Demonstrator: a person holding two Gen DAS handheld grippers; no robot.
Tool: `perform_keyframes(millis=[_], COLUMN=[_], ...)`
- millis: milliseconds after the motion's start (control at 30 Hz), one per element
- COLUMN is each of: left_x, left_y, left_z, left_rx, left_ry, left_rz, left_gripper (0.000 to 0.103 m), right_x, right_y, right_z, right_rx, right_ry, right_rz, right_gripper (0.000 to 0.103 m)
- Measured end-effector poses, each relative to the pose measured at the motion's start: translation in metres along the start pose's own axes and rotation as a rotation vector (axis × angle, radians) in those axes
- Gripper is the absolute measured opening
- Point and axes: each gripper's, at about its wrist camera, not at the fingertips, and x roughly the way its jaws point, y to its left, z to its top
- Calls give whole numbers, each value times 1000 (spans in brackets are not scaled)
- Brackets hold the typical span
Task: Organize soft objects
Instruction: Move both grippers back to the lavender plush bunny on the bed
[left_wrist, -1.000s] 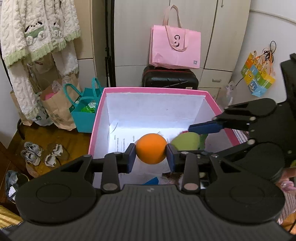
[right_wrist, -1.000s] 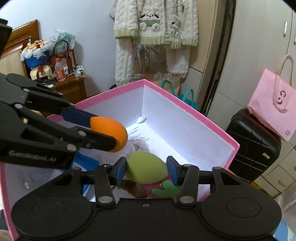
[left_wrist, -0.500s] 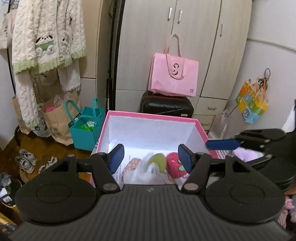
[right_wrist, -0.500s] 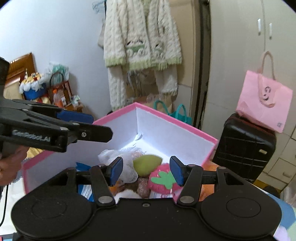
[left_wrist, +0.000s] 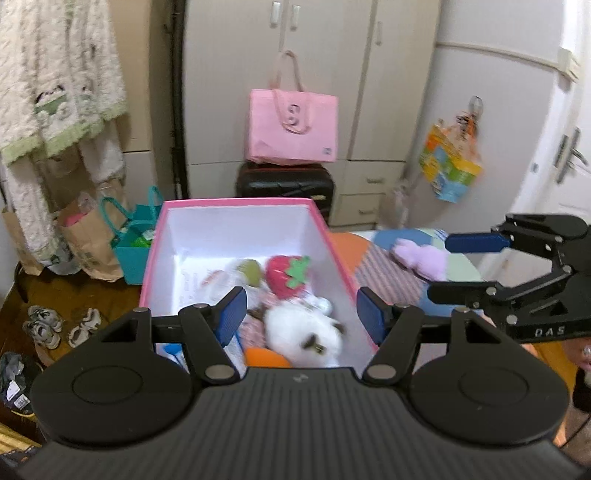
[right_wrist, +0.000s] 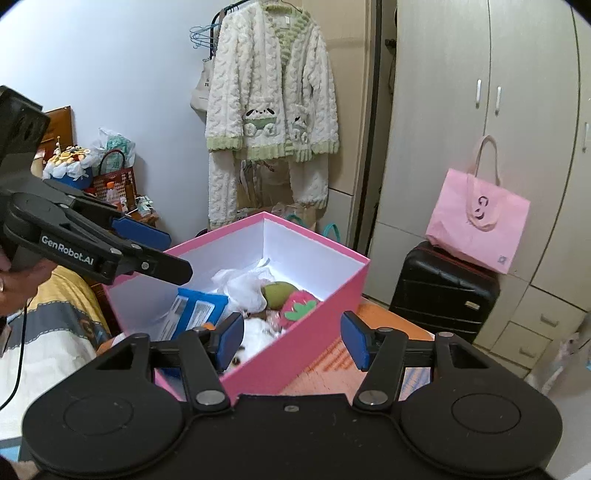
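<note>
A pink box (left_wrist: 332, 247) with white inner walls holds soft toys: a red strawberry plush (left_wrist: 286, 275), a green plush (left_wrist: 248, 269), a white plush (left_wrist: 303, 338) and an orange ball (left_wrist: 264, 357). The box also shows in the right wrist view (right_wrist: 332, 295). My left gripper (left_wrist: 297, 319) is open and empty above the box's near end. My right gripper (right_wrist: 291, 341) is open and empty, over the box's right wall. A purple plush (left_wrist: 421, 256) lies on the bed to the right of the box, near my right gripper's fingers (left_wrist: 476, 242).
A black suitcase (left_wrist: 286, 182) with a pink bag (left_wrist: 291, 129) on it stands behind the box against the wardrobe. A teal bag (left_wrist: 135, 243), paper bags and shoes (left_wrist: 55, 325) are on the floor to the left. A patterned bedcover (left_wrist: 391, 280) lies under the box.
Both grippers opened and dropped the orange ball and the green plush into the box, then pulled up and back. The right gripper moved to the right, toward the purple plush.
</note>
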Motion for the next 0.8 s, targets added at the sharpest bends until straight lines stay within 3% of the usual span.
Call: perform_keyframes(millis=[233, 333, 400, 633, 800], left_x=[-21, -24, -21, 17, 49], left_y=[-44, -65, -79, -128, -144], left_z=[-6, -7, -8, -12, -10], left_rx=[71, 114, 133, 177, 137], left_ry=[41, 42, 36, 58, 32], left_rz=[-105, -147, -167, -233, -216], left_gripper=[67, 70, 71, 73, 80], right_x=[-48, -64, -66, -65, -57], right_y=[0, -2, -5, -34, -67], right_z=[-19, -31, -41, -79, -99], right_rx=[-23, -39, -41, 14, 45], right_ry=[-18, -41, -46, -51, -17], right_rz=[-26, -77, -136, -171, -186], right_gripper=[67, 78, 78, 80, 80])
